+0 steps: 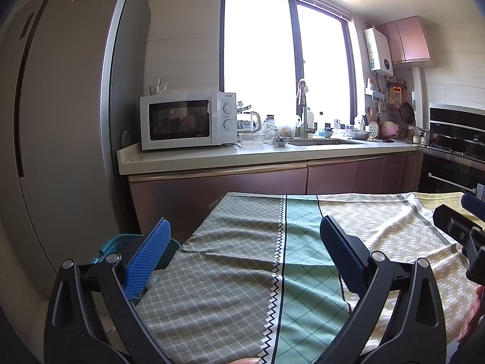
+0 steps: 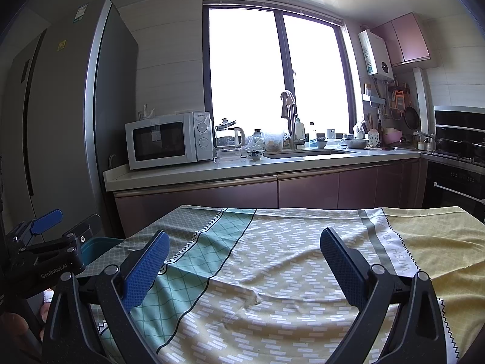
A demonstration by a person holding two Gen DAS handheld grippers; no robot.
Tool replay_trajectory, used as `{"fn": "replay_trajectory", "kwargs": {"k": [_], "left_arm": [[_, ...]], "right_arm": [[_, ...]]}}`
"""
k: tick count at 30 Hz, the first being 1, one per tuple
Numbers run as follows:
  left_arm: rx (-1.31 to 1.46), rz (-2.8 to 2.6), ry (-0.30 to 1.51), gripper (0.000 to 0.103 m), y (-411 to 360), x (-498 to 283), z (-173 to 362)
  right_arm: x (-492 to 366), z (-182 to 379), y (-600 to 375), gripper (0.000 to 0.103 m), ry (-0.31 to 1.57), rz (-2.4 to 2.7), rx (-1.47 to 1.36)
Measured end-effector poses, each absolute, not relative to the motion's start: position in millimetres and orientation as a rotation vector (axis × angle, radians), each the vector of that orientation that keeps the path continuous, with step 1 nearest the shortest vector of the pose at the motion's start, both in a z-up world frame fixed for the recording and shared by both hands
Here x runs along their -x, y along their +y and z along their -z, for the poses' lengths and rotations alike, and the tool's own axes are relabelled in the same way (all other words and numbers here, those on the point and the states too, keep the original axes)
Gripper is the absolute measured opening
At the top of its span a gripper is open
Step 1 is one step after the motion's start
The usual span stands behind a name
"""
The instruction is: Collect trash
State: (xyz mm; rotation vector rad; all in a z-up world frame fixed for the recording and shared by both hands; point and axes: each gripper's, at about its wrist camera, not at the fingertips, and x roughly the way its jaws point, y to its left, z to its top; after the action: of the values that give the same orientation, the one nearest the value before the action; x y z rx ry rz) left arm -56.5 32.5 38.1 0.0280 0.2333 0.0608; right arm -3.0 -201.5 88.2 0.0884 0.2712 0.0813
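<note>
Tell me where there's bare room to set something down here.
The tablecloth ahead of both open tongs, left and right, is bare. A teal bin borders its left edge. The counter between microwave and sink is crowded.

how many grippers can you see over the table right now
2. The left gripper hangs open over the grey and green part of the tablecloth; the right gripper hangs open beside it, over the cream patterned part.

Bright window (image 1: 288,60), counter (image 1: 242,154) — microwave (image 1: 188,119), tall fridge (image 1: 54,121), pink cabinets (image 1: 406,42)
</note>
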Motion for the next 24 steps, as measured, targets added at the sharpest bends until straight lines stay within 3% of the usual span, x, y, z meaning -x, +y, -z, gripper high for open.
{"fn": "replay_trajectory", "kwargs": {"k": [24], "left_arm": [[-0.021,-0.063,0.248,0.097,31.8,55.3,-33.1]], "right_arm": [[2.3,-87.7,-201.8,0.096,0.273,-0.081,-0.088]]}}
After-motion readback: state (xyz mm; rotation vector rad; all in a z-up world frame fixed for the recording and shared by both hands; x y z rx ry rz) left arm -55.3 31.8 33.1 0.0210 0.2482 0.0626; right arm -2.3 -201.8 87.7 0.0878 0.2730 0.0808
